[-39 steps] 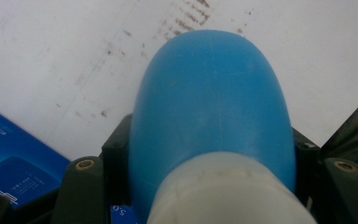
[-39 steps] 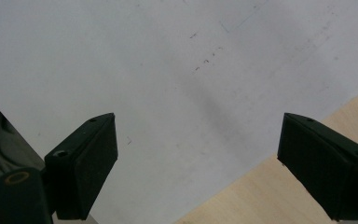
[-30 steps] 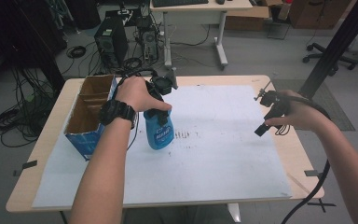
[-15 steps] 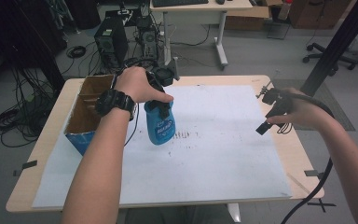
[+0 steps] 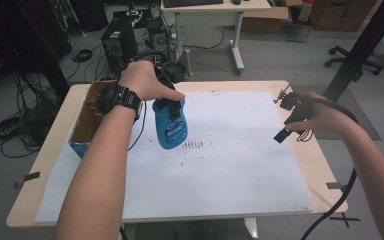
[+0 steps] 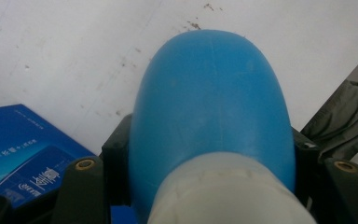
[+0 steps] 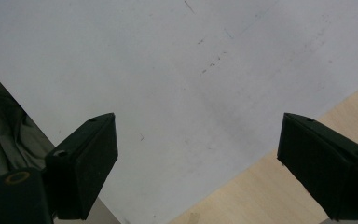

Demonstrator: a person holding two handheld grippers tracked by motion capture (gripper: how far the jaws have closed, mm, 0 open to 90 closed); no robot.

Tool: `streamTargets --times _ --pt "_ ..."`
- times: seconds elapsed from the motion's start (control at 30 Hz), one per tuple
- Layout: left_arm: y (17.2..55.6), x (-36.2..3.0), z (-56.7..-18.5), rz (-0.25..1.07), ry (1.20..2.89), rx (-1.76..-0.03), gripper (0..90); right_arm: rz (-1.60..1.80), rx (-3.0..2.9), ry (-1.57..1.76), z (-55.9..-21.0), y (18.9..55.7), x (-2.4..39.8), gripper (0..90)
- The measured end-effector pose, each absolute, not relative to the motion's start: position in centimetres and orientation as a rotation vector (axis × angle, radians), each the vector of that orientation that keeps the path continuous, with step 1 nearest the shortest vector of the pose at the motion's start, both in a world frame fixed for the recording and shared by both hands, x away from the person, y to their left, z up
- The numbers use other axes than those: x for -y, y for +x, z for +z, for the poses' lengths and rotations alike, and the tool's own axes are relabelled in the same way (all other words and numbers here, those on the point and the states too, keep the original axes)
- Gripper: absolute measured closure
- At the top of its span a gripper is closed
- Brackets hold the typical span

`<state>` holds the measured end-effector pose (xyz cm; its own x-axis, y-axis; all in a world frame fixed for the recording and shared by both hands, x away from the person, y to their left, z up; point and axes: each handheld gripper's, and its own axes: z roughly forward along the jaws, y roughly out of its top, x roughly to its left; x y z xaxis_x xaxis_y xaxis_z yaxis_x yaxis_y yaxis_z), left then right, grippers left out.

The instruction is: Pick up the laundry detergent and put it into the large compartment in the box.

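A blue plastic bottle [image 5: 171,131] with a pale collar hangs upright above the white sheet [image 5: 230,170], near the sheet's left half. My left gripper [image 5: 172,109] is shut on the bottle's upper part, with a hand and a watch-bearing wrist above it. In the left gripper view the bottle [image 6: 209,107] bulges out between the two black jaws of the left gripper [image 6: 205,158], which press on its sides. My right gripper [image 5: 284,120] hovers over the sheet's right edge. In its own view the right gripper [image 7: 198,158] stands open with nothing between the jaws.
An open cardboard box [image 5: 87,120] with a blue printed side [image 6: 23,158] sits at the table's left edge. Small dark specks mark the sheet's middle. Bare wooden table [image 5: 325,165] shows right of the sheet. Cables trail from both grippers.
My left hand has lifted the blue bottle higher above the sheet. The right hand has stayed where it was.
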<state>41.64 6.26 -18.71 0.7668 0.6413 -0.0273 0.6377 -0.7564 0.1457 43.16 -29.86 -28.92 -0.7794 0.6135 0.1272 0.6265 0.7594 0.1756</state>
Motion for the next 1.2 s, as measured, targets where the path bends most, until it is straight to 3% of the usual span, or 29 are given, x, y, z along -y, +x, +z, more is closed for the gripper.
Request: streamTargets --times 1.2 --pt "42.2 -5.5 -12.8 0.065 2.798 -1.043 37.8 -0.338 2.882 -1.017 -28.3 43.5 30.2 12.2"
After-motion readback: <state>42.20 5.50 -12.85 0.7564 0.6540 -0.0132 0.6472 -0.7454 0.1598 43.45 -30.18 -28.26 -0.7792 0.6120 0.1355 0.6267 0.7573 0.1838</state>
